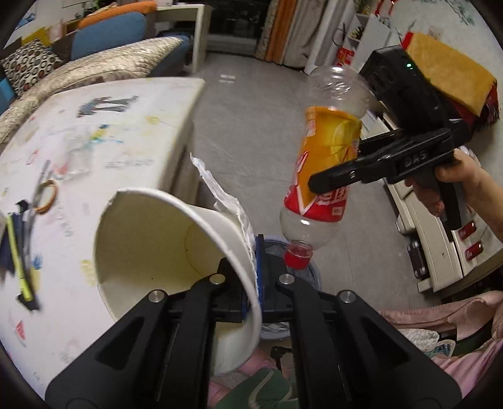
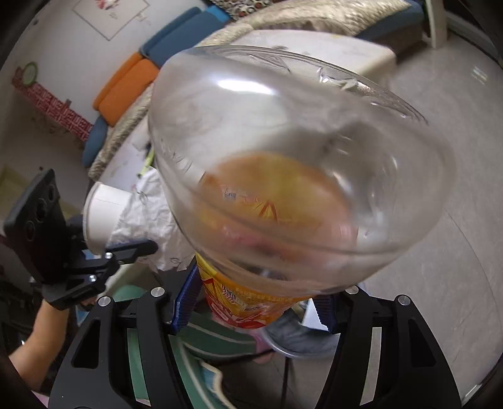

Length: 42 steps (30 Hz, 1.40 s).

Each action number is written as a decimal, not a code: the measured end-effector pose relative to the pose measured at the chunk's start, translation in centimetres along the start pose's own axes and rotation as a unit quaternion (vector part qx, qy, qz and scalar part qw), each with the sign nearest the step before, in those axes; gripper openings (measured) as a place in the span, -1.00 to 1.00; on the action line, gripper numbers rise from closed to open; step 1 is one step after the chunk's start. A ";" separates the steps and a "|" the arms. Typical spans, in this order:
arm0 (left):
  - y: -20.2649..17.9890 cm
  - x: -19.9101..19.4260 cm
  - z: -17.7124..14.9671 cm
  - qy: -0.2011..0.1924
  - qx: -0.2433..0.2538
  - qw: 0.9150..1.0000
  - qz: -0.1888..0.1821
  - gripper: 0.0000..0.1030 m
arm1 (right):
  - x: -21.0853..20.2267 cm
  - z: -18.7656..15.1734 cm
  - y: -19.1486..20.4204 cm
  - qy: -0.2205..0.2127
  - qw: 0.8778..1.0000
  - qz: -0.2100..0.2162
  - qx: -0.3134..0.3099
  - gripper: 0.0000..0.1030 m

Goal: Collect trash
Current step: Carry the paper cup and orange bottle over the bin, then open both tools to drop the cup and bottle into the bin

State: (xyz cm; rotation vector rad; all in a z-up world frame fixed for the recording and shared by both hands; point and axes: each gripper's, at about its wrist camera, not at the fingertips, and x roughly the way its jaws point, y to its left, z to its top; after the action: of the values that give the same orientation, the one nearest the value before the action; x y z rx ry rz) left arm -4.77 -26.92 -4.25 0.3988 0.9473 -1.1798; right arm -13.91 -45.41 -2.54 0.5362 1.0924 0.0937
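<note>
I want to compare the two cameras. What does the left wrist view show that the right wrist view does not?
Only the left wrist view shows the bottle's red cap, pointing down, and the scribbled white table top with a rubber band.

Only the right wrist view shows the bottle's clear base close up and the wall picture.

Both show the plastic bottle in the right gripper and the paper cup in the left gripper.

Soft, even indoor light filling room; shadows lying faint. Glare streaking across clear bottle [image 2: 295, 163]. Motion blur smearing table [image 1: 94, 141] and floor [image 1: 251, 132]. Fisheye bending edges, corners darkening to black.
</note>
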 end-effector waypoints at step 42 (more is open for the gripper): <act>-4.4 14.6 -4.7 0.151 0.082 0.985 -0.008 -0.06 | 13.5 -7.4 -10.0 0.101 0.992 -0.068 0.030 0.65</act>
State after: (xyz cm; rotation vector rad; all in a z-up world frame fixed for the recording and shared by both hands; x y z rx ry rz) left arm -9.68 -34.03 -17.70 0.7184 1.1191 -1.2375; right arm -15.83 -46.92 -20.78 0.5128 1.3294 -0.0059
